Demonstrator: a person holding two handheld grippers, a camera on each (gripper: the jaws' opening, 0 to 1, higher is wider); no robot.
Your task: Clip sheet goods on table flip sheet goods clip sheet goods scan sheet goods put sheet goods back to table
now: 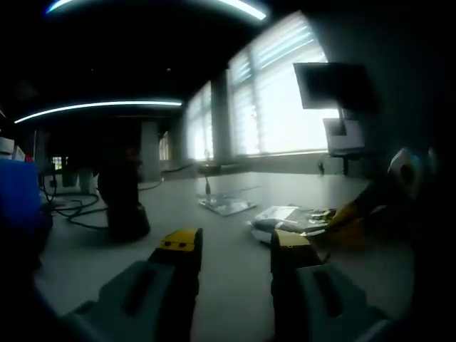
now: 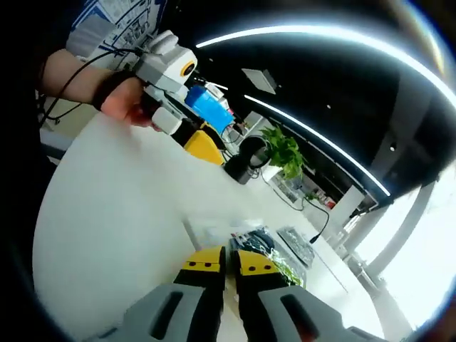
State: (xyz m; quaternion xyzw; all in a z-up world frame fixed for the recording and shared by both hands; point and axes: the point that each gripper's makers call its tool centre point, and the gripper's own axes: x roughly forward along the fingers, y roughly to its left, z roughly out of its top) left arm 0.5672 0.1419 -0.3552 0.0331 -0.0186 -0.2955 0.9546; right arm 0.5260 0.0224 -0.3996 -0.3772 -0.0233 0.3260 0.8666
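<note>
Right gripper [image 2: 229, 261] jaws nearly closed, holding nothing visible; left gripper [image 1: 234, 246] agape above table [image 1: 235, 285]

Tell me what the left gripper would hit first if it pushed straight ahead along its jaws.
Most likely bare table. The left gripper stands open, and the gap between its jaws points at empty tabletop. Farther along that line lies a flat clear packet, though depth is hard to judge.
</note>
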